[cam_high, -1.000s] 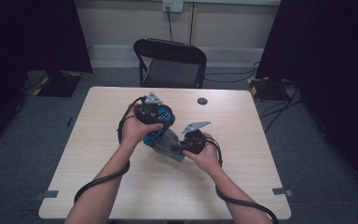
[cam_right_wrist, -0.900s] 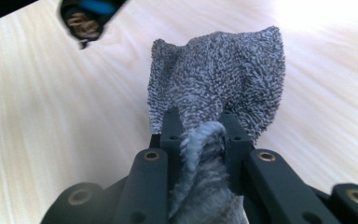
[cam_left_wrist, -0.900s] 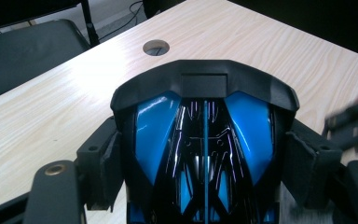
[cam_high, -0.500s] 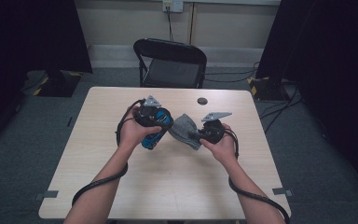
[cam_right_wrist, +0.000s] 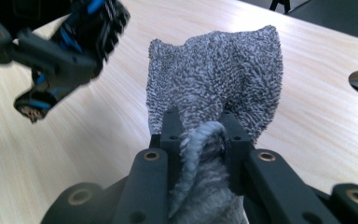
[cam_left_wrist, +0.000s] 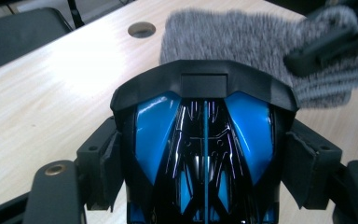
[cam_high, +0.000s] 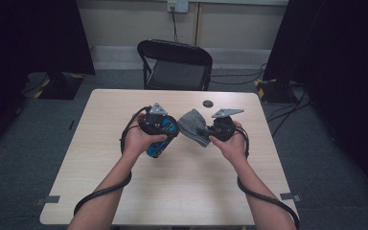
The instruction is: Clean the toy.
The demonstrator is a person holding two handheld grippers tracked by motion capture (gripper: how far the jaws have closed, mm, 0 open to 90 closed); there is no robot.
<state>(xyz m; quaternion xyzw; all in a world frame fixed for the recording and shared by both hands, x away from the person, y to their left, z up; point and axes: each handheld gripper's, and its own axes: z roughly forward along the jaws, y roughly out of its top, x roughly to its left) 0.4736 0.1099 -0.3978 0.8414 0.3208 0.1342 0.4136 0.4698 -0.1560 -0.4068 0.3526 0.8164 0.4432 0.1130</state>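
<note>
Centre frame, the left gripper (cam_high: 159, 135) clamps the glossy blue-and-black toy car (cam_left_wrist: 204, 154) while the right gripper (cam_high: 210, 132) pinches the grey cloth (cam_right_wrist: 214, 79) just beside it, and that slick shell could slip if wiped hard.

Toy car (cam_left_wrist: 204, 154): glossy blue and black plastic shell with sharp reflections. Cloth (cam_right_wrist: 219, 79), just beside the car: grey terry fabric, looped, rough and matt. Table (cam_high: 182, 191) under the car: pale wood-grain top, smooth with a slight sheen. Gripper jaws: matt black plastic.
</note>
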